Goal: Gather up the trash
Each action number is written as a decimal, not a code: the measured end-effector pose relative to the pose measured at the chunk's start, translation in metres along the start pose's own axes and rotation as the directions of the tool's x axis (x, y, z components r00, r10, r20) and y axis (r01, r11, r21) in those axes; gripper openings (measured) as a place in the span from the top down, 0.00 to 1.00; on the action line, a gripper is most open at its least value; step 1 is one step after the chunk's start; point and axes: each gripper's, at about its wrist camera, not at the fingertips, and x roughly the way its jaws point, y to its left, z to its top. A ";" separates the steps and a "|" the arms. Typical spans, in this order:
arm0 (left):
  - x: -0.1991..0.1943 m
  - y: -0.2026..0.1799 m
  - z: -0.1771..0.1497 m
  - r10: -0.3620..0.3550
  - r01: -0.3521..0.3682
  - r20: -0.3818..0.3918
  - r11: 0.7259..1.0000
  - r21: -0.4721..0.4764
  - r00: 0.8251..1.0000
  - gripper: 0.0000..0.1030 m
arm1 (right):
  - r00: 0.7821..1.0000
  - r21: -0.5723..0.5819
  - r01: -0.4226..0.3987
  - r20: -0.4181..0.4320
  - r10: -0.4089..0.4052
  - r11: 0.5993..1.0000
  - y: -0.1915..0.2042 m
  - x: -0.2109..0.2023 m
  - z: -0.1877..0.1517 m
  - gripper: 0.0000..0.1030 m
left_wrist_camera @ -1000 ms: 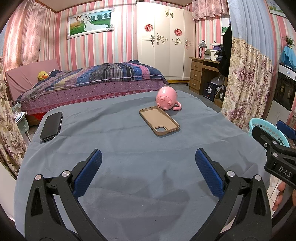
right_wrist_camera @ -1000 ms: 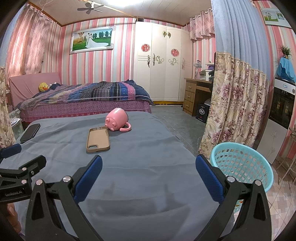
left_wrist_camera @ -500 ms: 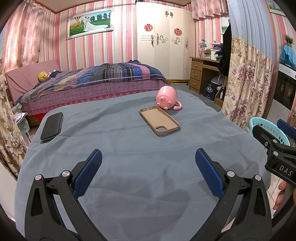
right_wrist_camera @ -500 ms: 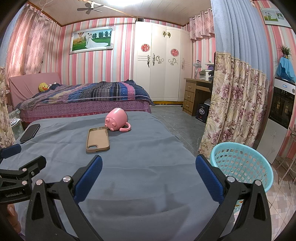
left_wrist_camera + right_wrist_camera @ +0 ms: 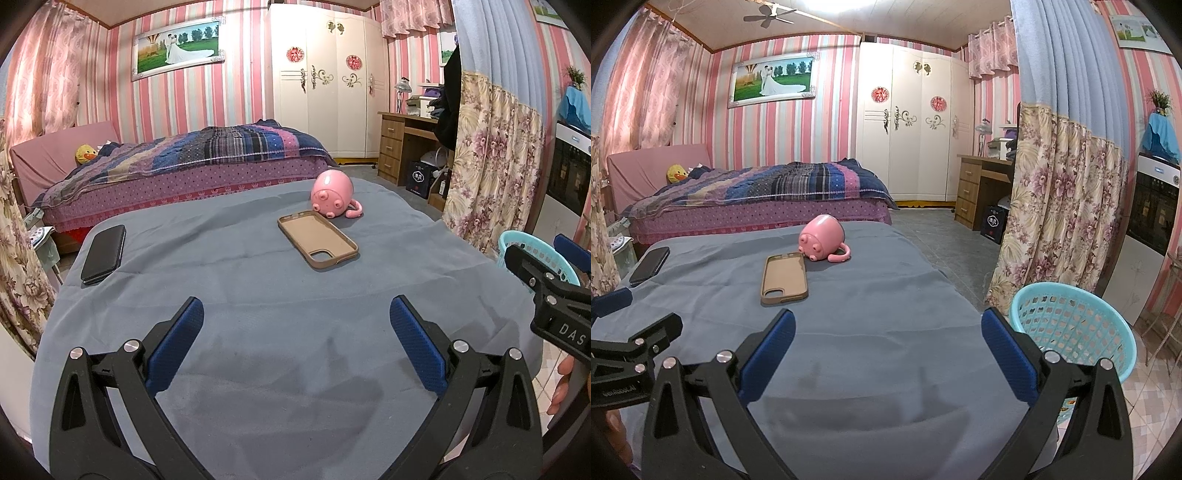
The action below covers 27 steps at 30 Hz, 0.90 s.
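- While both tools hover over the blue-covered table, left gripper and right gripper stand spread, holding nothing.
- Tan phone case lies flat mid-table, touching the tipped pink mug.
- Black phone lies near the left edge.
- Turquoise basket stands on the floor, right of the table.

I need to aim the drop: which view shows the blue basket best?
The right wrist view: the basket shows its whole rim and mesh wall, standing on the floor beside the table. The left wrist view catches only a sliver of its rim at the right edge, behind the right tool.
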 end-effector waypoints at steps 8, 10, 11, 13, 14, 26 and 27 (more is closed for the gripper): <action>0.000 0.000 0.000 0.000 0.000 0.001 1.000 -0.001 1.000 0.05 | 1.000 0.000 0.001 -0.001 -0.001 1.000 0.000 0.000 0.000 0.04; 0.000 0.000 0.000 -0.001 0.001 0.000 1.000 -0.001 1.000 0.05 | 1.000 0.000 0.001 -0.001 -0.001 1.000 0.000 0.000 0.000 0.04; 0.000 0.000 0.000 0.000 0.000 0.001 1.000 -0.001 1.000 0.05 | 1.000 0.000 0.001 -0.002 -0.001 1.000 0.000 0.000 0.000 0.04; 0.000 0.000 0.000 0.000 0.000 0.001 1.000 -0.001 1.000 0.05 | 1.000 0.000 0.001 -0.002 -0.001 1.000 0.000 0.000 0.000 0.04; 0.000 0.000 0.001 -0.001 0.001 0.001 1.000 -0.001 1.000 0.05 | 1.000 0.000 0.000 -0.002 0.000 1.000 0.000 0.000 0.000 0.04; 0.000 0.000 0.000 -0.001 0.001 0.000 1.000 -0.001 1.000 0.05 | 1.000 -0.001 0.001 -0.003 -0.001 1.000 0.000 0.001 0.000 0.04; 0.000 0.000 0.000 -0.001 0.001 -0.001 1.000 -0.001 1.000 0.05 | 1.000 -0.001 0.001 -0.004 -0.001 1.000 0.000 0.001 0.000 0.04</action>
